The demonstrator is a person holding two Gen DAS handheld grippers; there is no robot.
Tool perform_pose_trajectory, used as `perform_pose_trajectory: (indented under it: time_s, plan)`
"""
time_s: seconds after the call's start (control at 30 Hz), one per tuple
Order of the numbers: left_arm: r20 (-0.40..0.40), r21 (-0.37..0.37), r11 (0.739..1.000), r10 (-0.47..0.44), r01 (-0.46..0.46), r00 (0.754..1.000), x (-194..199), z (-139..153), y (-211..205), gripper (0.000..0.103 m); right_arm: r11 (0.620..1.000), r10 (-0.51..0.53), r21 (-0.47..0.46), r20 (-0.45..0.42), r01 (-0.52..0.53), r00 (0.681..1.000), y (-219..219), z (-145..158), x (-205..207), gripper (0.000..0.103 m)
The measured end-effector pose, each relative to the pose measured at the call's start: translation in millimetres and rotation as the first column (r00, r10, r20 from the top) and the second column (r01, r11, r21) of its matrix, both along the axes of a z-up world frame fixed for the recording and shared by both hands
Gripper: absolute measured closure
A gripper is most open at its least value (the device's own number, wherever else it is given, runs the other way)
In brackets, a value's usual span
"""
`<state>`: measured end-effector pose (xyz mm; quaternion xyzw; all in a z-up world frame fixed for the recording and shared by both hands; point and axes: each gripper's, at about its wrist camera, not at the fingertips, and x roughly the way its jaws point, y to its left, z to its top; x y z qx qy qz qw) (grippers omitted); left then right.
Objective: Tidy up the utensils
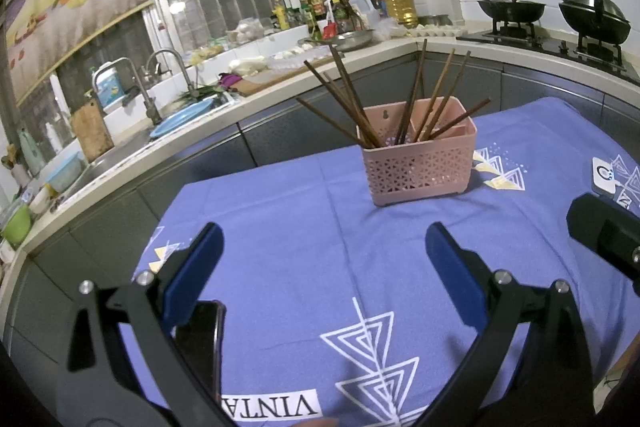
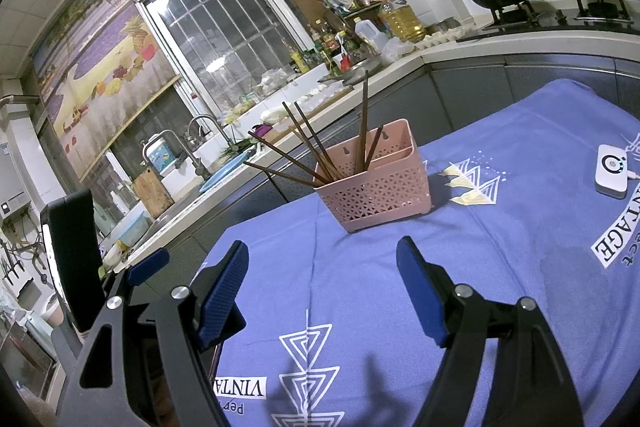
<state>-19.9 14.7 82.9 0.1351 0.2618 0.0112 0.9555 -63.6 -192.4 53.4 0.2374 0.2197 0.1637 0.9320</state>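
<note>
Both wrist views face the basket (image 1: pixel 420 163) nearby, side by side

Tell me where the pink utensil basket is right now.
In both wrist views the pink basket stands upright on the blue tablecloth, ahead of both open grippers, chopsticks inside.

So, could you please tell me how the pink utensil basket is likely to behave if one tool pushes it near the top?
The pink basket looks like thin perforated plastic, so it is probably light and may slide on the blue cloth. It stands fairly tall, and the chopsticks lean out well above its rim, so a high push could tip it. Pushing low seems safer.
</note>
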Motion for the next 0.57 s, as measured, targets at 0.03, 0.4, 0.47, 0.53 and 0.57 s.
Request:
perform_pose_trajectory:
  time_s: [0.03, 0.4, 0.47, 0.53, 0.57]
  plan:
    - [0.000, 0.000, 1.000, -0.001, 0.001, 1.000, 0.4, 0.0, 0.1, 0.006, 1.000, 0.000, 0.000, 0.000, 0.000, 1.000, -0.5, 0.1, 0.4, 0.027]
    - [-0.011, 0.002, 1.000, -0.020, 0.020, 1.000, 0.3, -2.7, 0.6, 0.006, 1.000, 0.000, 0.000, -0.003, 0.000, 1.000, 0.0, -1.4, -0.3, 0.027]
    - [-0.019, -0.006, 1.000, -0.022, 0.021, 1.000, 1.8, -3.6, 2.8, 0.006, 1.000, -0.001, 0.000, -0.005, 0.001, 1.000, 0.2, -2.5, -0.6, 0.027]
    - [-0.025, -0.009, 1.000, -0.022, 0.021, 0.999, 3.5, -4.3, 4.3, 0.006, 1.000, -0.002, 0.000, -0.007, 0.002, 1.000, 1.2, -4.1, -2.0, 0.027]
    - [-0.027, -0.010, 1.000, -0.022, 0.022, 0.999, 3.9, -4.6, 5.0, 0.006, 1.000, -0.002, 0.000, -0.006, 0.002, 1.000, 0.2, -3.7, -1.0, 0.027]
